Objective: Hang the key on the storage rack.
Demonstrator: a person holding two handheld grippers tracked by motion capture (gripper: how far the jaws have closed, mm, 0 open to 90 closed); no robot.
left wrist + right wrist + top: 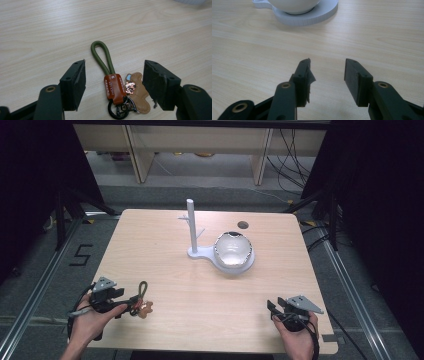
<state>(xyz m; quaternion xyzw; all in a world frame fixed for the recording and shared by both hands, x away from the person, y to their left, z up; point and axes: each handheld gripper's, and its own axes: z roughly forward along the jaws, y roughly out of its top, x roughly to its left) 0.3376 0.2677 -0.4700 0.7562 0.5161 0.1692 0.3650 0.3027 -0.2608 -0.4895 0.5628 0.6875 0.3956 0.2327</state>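
1. Wood, pale and smooth, is the top of your table (165, 245).
2. One white plastic stand with a tall post (191, 222) is in the middle, and one shiny round bowl (232, 248) sits on its base.
3. One key ring with a green cord loop, brown leather tag and small charm (113, 82) lies flat on the table between your left gripper (113, 75) jaws, which are wide apart and not touching it.
4. Your right gripper (327, 72) is spread too, holding nothing.
5. The key ring's black clip is cut off at the bottom of the left gripper view.

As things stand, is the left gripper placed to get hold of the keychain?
Probably yes. The left gripper is open, its jaws either side of the keychain lying flat on the table, with nothing between them and the leather tab.
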